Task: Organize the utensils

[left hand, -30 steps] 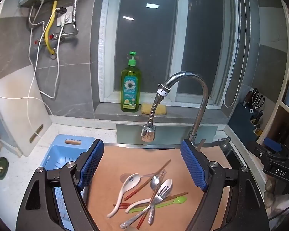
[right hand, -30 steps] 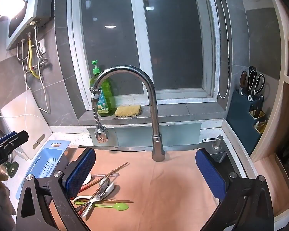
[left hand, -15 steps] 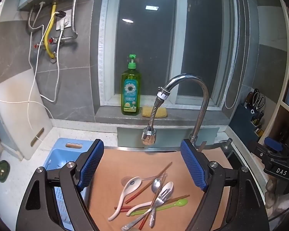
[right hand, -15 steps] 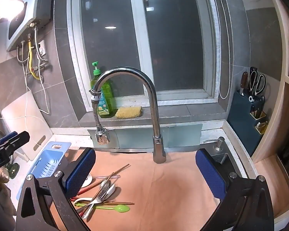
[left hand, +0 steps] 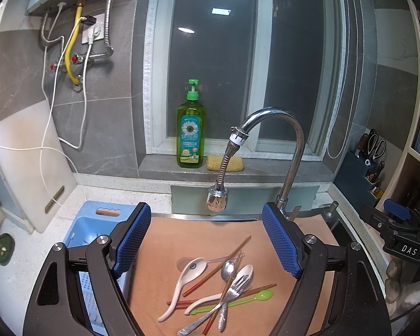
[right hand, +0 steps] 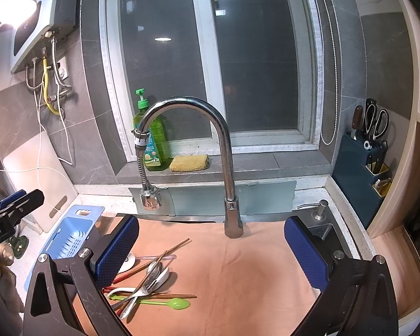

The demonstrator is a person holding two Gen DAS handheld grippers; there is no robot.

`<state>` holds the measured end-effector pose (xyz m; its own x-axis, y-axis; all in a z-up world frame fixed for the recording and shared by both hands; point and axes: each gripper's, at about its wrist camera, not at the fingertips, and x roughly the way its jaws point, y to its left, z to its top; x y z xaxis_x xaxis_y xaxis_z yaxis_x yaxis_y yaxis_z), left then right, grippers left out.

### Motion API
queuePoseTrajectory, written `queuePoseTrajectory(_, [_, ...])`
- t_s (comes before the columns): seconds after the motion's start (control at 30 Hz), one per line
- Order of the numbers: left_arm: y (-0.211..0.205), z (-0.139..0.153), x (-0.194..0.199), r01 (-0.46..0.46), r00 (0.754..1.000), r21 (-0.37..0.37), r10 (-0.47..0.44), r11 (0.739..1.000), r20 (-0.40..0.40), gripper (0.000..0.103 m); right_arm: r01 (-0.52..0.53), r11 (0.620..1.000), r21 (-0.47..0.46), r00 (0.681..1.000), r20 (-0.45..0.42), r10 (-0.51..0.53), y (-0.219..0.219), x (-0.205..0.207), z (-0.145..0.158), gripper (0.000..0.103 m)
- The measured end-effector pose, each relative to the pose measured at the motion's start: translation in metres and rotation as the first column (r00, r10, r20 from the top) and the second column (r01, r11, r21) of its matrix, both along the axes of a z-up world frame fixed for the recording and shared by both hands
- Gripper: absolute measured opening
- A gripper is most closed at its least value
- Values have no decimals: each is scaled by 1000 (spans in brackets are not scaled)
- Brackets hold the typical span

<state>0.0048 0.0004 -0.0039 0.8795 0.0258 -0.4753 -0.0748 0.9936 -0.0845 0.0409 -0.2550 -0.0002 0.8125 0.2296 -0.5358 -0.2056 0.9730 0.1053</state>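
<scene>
Left gripper point(left hand: 211, 245): fingers spread wide, nothing between them, held above the utensil pile. Blue textured pads point(left hand: 131, 238).

Right gripper point(right hand: 211, 254): fingers likewise spread wide and empty, above the bare right part of the mat; the pile lies by its left finger.

Utensil pile point(left hand: 219, 288): loose, crossed heap on an orange-brown mat point(left hand: 187, 238) laid over the sink area. Contents:
- white ceramic spoon point(left hand: 183, 282), bowl up toward the tap, at the pile's left;
- second white spoon point(left hand: 243, 275), partly under other pieces;
- metal spoon point(left hand: 227, 270);
- metal fork point(left hand: 232, 291), lying across the heap;
- green plastic spoon point(left hand: 261, 296), bowl toward the right, at the near edge;
- several reddish-brown chopsticks point(left hand: 226, 257), crossed at angles;
- one clear plastic piece at the far side, kind not discernible.

Blue perforated basket point(left hand: 98, 224): on the speckled counter, just left of the mat.

Chrome tap point(left hand: 291, 145): behind the mat, flexible nozzle hanging above it.

Green soap bottle point(left hand: 191, 134) and yellow sponge point(left hand: 224, 163): on the window ledge, side by side.

Knife block with scissors point(right hand: 364, 151): right corner.
</scene>
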Motion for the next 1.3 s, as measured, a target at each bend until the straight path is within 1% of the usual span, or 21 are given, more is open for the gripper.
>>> queuePoseTrajectory(0.6, [-6,1,-4,9,1000,14,-9,1000,5,82,2,1000,0,1000,-5,-2,1,-4,-1,102])
queuePoseTrajectory(1.3, [-6,4,-2,14,1000,14,-14,1000,0,82,3,1000,0,1000,-9,-3,3,-8,-2,102])
